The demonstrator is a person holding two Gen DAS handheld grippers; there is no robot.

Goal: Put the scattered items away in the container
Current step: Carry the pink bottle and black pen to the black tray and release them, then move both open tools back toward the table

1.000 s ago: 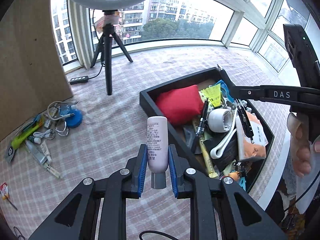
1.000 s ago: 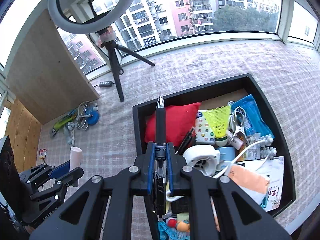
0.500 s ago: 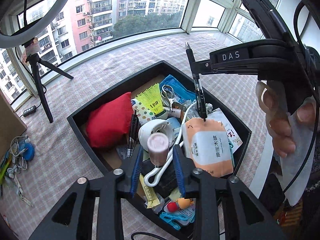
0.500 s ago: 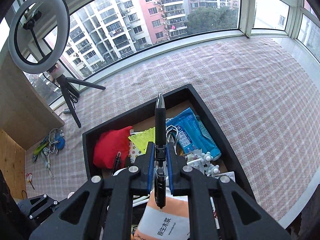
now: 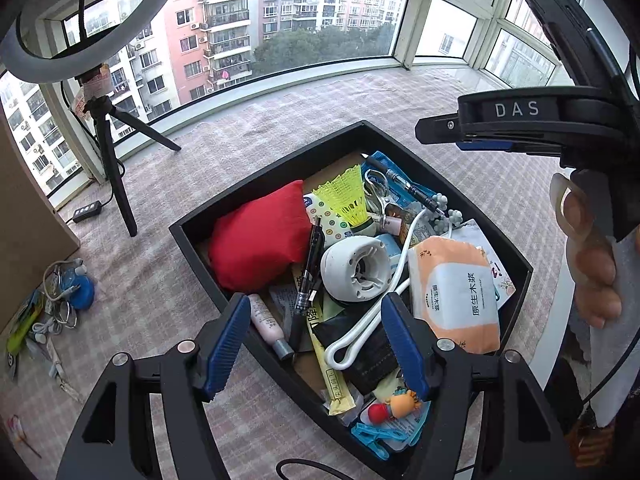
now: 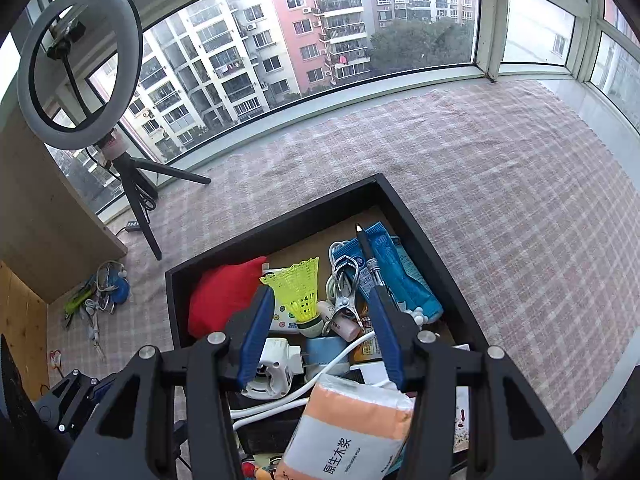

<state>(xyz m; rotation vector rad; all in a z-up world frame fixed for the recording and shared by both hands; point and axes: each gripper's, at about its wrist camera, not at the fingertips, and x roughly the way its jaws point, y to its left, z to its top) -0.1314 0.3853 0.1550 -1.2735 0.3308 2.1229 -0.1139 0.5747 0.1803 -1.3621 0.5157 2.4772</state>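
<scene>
Both the left gripper (image 5: 316,344) and right gripper (image 6: 320,336) now gape wide and empty over the black tray (image 5: 516,256), pink bottle (image 5: 266,326) and black pen (image 6: 370,258) dropped inside (leftover clutter (image 5: 48,312) waits on the mat)

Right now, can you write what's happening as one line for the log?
left hand-held gripper: open, empty | right hand-held gripper: open, empty | pink bottle: lying in black tray | black pen: lying on blue packet

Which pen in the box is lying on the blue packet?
The black pen with the silver tip, at the far end of the box. The other black pen lies beside the red cushion.
</scene>
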